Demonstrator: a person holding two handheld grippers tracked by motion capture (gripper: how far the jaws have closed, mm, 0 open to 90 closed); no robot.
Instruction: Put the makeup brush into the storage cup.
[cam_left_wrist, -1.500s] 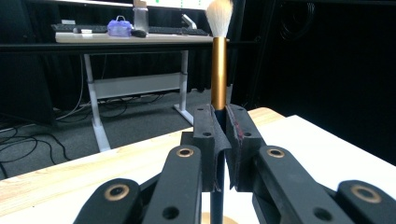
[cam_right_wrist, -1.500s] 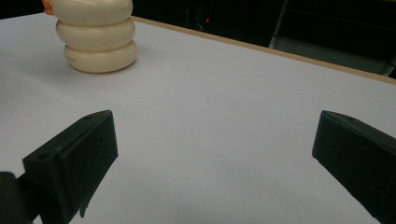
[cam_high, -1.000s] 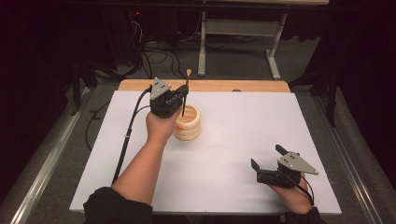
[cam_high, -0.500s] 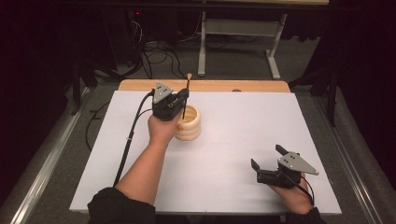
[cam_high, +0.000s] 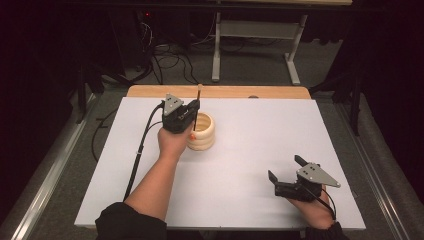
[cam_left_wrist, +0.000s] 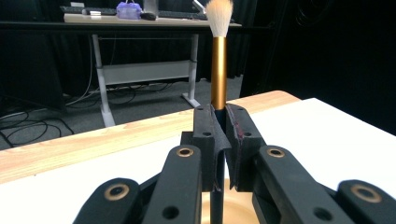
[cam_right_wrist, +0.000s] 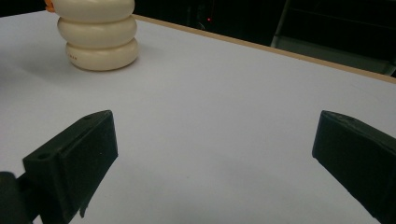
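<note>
A cream ribbed holder stands on the white table, left of centre; it also shows in the right gripper view. My left gripper is shut on a brush with a gold ferrule and white bristles up, held upright over the holder's mouth. The brush's dark handle runs down between the jaws toward the holder's opening. My right gripper rests near the table's front right, jaws wide apart with nothing between them.
A wooden strip runs along the table's far edge. Beyond it stand a desk frame and floor cables. A cable trails from the left gripper across the table's left side.
My left gripper with the brush has shifted slightly, staying over the holder. The right gripper has not moved.
</note>
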